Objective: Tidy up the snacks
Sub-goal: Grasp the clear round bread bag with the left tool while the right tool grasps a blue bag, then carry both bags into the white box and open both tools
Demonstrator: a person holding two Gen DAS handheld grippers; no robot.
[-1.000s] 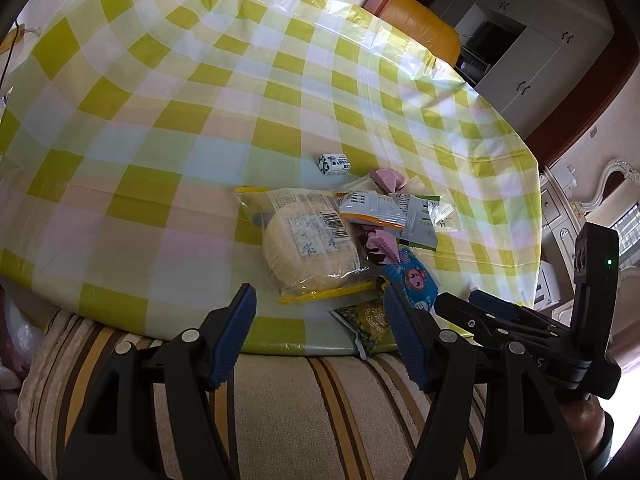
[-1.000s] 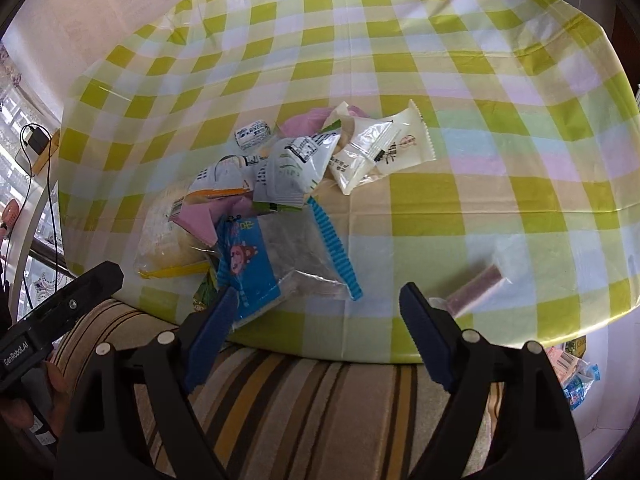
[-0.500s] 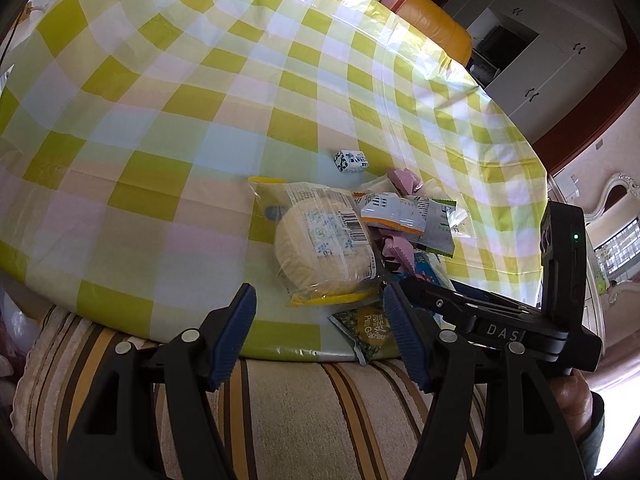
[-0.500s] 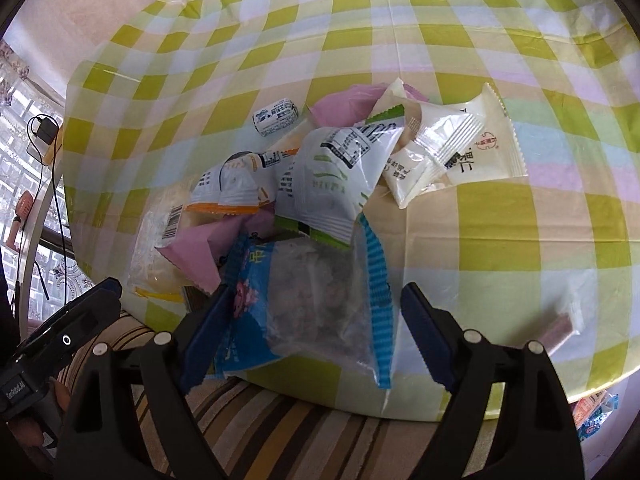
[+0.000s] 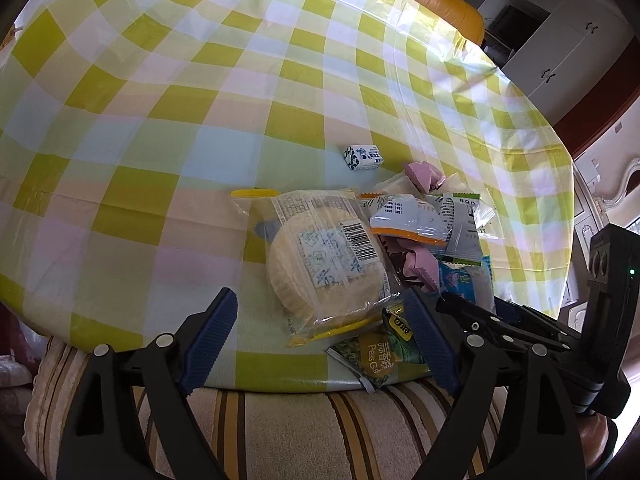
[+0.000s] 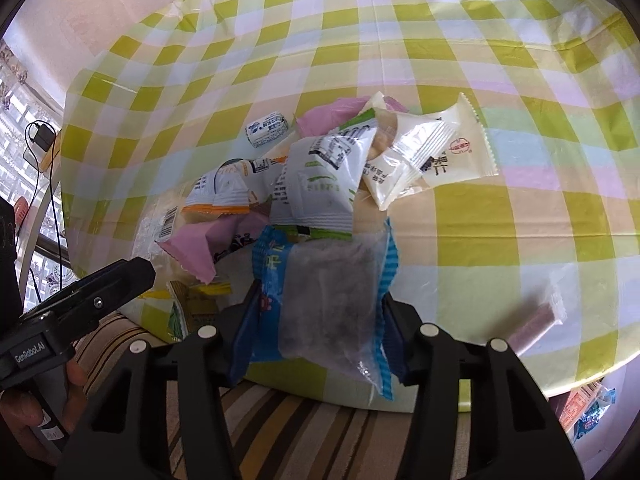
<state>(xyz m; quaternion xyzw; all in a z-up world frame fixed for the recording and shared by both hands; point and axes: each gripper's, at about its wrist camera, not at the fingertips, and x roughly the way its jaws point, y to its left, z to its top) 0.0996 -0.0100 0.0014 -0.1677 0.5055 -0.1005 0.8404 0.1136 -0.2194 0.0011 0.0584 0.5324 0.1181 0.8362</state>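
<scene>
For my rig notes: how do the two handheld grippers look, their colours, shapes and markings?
Both are matte black plastic scissor-like linkages with silver rivets and ribbed dark-blue finger pads. The left gripper shows white "GenRobot.AI" lettering on its body in the right wrist view. The right gripper carries a black box with a green light.

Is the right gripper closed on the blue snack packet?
Yes. The right gripper has just been closing; its pads press the blue snack packet from both sides.

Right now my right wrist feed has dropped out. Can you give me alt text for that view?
The right gripper, whose jaws have just been closing, clamps a blue-edged clear snack packet at the near edge of a green-checked tablecloth. Behind it lies a heap of white, pink and orange packets; a small wrapped bar sits alone to the right.
</scene>
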